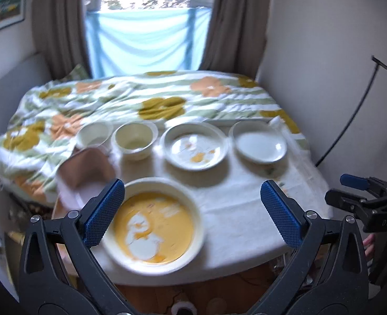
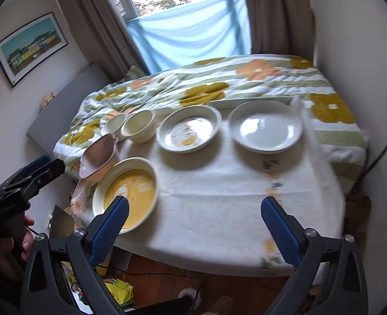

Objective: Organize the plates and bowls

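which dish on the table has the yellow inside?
The big near plate, at the table's near left edge. The two far plates are mostly white inside.

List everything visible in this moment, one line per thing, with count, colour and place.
Yellow plate: one, cream rim, yellow centre, near left of the table.
Patterned plate: one, white with orange marks, back row.
White plate: one, plain, back row right.
Small bowls: two, cream, back row left.
Pink dish: one, tilted at the table's left edge.
Tablecloth: one, white.
Bedspread: one, floral, green and orange, behind the table.
Curtains: two, brown, beside the window.
Framed picture: one, left wall.
Left gripper: black with blue pads, jaws open, empty.
Right gripper: same, jaws open, empty.
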